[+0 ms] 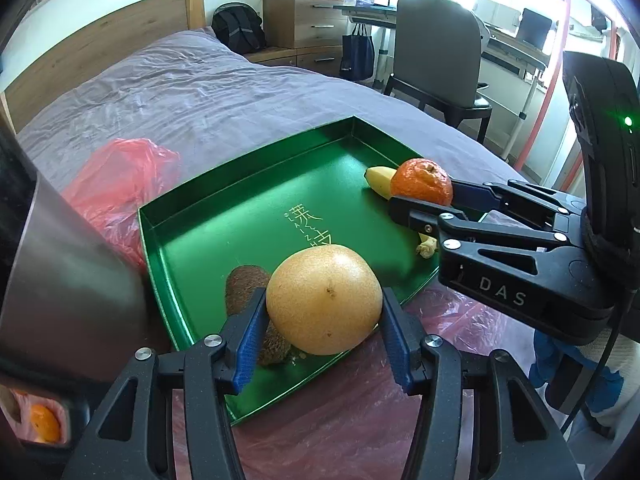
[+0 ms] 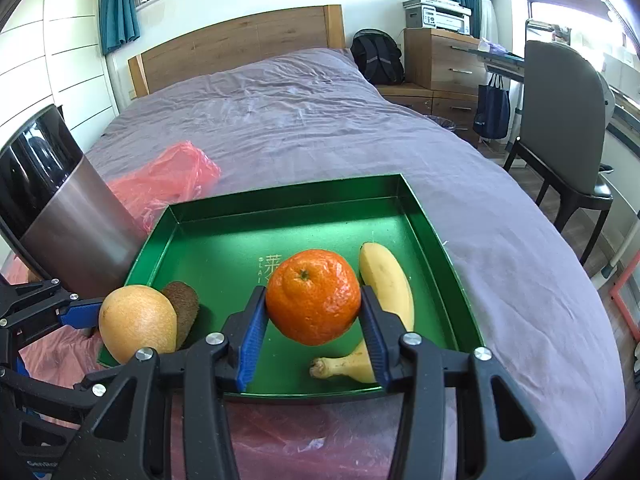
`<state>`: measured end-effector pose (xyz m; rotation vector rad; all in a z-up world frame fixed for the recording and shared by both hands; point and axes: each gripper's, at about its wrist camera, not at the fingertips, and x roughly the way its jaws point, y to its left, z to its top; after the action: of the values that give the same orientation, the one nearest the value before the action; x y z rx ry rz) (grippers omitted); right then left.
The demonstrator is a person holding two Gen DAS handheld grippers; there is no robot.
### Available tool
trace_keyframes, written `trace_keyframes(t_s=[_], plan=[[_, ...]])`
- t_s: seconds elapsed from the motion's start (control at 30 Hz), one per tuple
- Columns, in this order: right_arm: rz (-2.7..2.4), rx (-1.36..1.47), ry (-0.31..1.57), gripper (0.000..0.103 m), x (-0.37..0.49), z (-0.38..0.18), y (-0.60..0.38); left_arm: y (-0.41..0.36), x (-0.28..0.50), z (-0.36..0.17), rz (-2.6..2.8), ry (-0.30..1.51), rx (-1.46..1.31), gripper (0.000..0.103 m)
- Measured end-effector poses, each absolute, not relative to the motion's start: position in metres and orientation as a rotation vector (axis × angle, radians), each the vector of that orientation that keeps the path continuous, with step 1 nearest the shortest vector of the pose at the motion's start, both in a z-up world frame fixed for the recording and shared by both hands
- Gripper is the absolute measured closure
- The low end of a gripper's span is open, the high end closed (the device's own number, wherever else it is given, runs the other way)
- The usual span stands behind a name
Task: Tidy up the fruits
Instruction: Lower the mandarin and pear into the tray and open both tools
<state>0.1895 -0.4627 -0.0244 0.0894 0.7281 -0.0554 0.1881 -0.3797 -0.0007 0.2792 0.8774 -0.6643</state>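
Left wrist view: left gripper (image 1: 324,320) jaws clamp a round tan pear (image 1: 324,300); right gripper (image 2: 314,316) jaws clamp a dimpled orange (image 2: 313,297).

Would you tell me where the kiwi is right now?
The kiwi lies in the green tray at its near left corner, right beside the pear held by the left gripper.

Pale yellow pear (image 1: 324,300) clamped between my left pads, over near-left corner of green tray (image 1: 248,200). Brown kiwi (image 1: 246,284) on tray floor just behind pear. Orange (image 2: 313,297) pinched in my right jaws above tray. Yellow banana (image 2: 386,292) flat on tray beside orange, stem toward me.
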Motion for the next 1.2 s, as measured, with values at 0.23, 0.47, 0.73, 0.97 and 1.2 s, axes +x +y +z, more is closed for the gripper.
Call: trace_keyframes(t_s=[0.23,0.47,0.73,0.97,1.2], plan=[[-0.040,0.109,0.738,0.040,0.197,-0.038,-0.466,-0.390,0.187,-0.009,-0.672,0.883,0.304,0.055],[-0.039,0.115,0.758,0.040,0.200,-0.047,-0.466,-0.392,0.189,-0.018,-0.656,0.904,0.319,0.055],[-0.041,0.086,0.797,0.039,0.202,-0.059,-0.458,-0.396,0.185,-0.022,-0.658,0.903,0.358,0.055],[-0.056,0.087,0.805,0.038,0.198,-0.059,-0.456,-0.391,0.188,-0.020,-0.670,0.920,0.337,0.054],[-0.070,0.078,0.815,0.028,0.195,-0.054,-0.454,-0.384,0.194,-0.019,-0.653,0.942,0.317,0.049]])
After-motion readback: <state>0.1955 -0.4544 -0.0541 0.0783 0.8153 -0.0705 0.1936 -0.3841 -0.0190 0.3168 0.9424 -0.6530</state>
